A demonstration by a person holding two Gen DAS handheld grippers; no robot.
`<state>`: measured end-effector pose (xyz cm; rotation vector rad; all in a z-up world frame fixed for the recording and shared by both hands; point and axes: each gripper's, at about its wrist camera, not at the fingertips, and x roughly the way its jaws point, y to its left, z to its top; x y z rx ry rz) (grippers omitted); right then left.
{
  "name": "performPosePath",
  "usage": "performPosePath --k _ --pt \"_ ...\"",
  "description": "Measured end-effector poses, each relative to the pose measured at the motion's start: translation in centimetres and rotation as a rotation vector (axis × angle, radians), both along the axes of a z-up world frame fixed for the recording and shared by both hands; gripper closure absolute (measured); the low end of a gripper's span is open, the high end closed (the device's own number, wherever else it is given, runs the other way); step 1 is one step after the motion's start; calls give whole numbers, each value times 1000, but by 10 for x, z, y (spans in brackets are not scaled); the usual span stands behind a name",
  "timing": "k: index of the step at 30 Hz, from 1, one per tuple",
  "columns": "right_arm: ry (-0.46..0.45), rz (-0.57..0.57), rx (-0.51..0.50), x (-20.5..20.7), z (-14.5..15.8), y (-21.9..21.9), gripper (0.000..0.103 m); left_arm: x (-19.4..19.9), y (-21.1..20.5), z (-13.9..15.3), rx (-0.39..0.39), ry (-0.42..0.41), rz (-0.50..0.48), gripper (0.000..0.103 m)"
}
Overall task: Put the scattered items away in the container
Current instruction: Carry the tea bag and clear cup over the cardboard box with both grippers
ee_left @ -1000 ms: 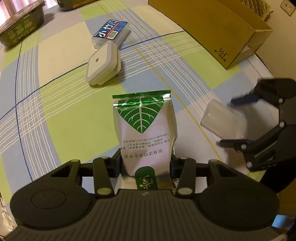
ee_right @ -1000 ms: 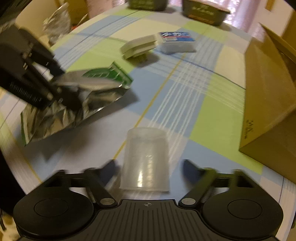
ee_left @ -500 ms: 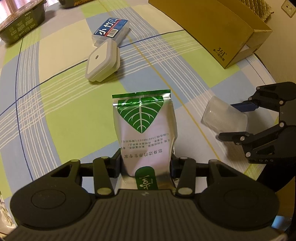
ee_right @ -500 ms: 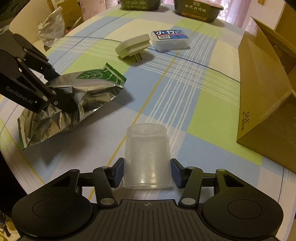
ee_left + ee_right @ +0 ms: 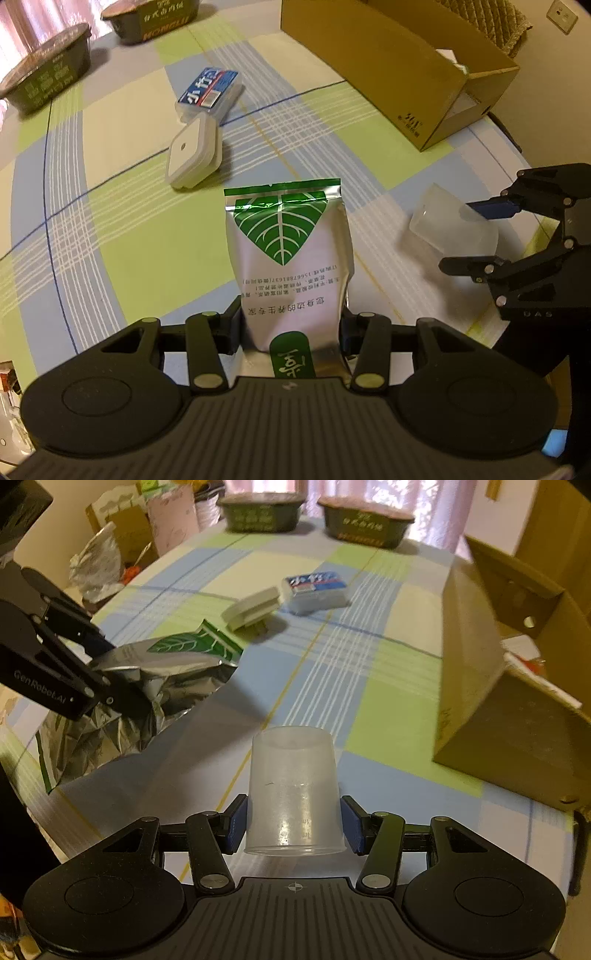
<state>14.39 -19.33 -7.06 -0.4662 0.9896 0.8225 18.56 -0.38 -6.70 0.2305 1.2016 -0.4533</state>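
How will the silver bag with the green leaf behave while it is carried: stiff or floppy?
Probably floppy: the foil bag is crumpled and hangs beyond the left gripper. It is likely light, held at one end. Its shiny skin may slip between the fingers.

Two dark green noodle bowls (image 5: pixel 258 513) on the far checked tablecloth (image 5: pixel 388 701).

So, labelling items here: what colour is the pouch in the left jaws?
Silver foil pouch with a green leaf print; clearest in the left wrist view.
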Motion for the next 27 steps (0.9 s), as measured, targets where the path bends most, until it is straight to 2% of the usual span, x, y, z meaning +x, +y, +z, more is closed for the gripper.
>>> performPosePath --k 27 --pt "-102 -135 110 -6 71 -72 48 -22 -65 61 -2 -93 -94 62"
